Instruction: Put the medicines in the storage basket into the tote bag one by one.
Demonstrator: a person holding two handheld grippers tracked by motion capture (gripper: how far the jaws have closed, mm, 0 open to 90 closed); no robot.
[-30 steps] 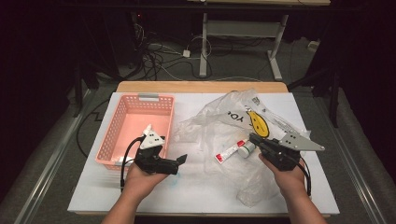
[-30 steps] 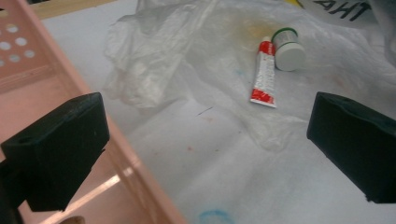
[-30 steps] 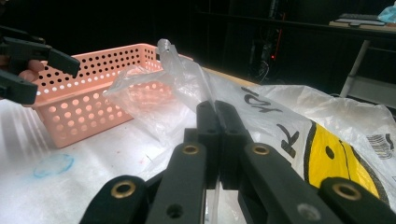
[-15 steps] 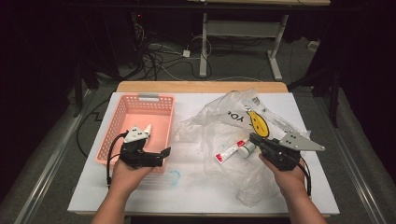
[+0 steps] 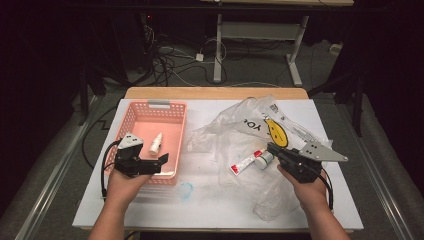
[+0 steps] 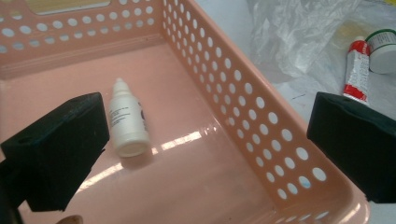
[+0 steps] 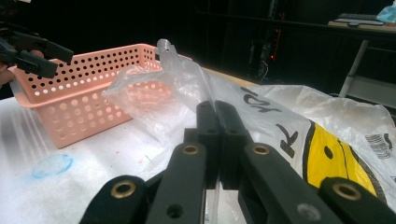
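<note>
A pink perforated basket [image 5: 150, 106] stands at the table's left, with a small white dropper bottle [image 5: 156, 143] lying on its floor. My left gripper [image 5: 162, 161] hovers over the basket's front edge, its jaws wide open and nothing between them. In the left gripper view the bottle [image 6: 127, 123] lies beside the left jaw, untouched. My right gripper [image 5: 272, 148] is shut on a fold of the clear plastic bag [image 5: 260, 125] with the yellow smiley. The right gripper view shows thin film pinched between my right gripper's [image 7: 217, 126] jaws.
A red-and-white tube [image 5: 245, 162] and a small green-capped jar [image 5: 263, 160] lie on the bag near the right gripper. There is a blue smudge [image 5: 186, 190] on the white tabletop in front of the basket. Cables and desk legs lie beyond the far edge.
My left gripper has moved left from the table's middle to the basket's front edge, and the bottle in the basket has come into view. The right gripper has stayed put.
</note>
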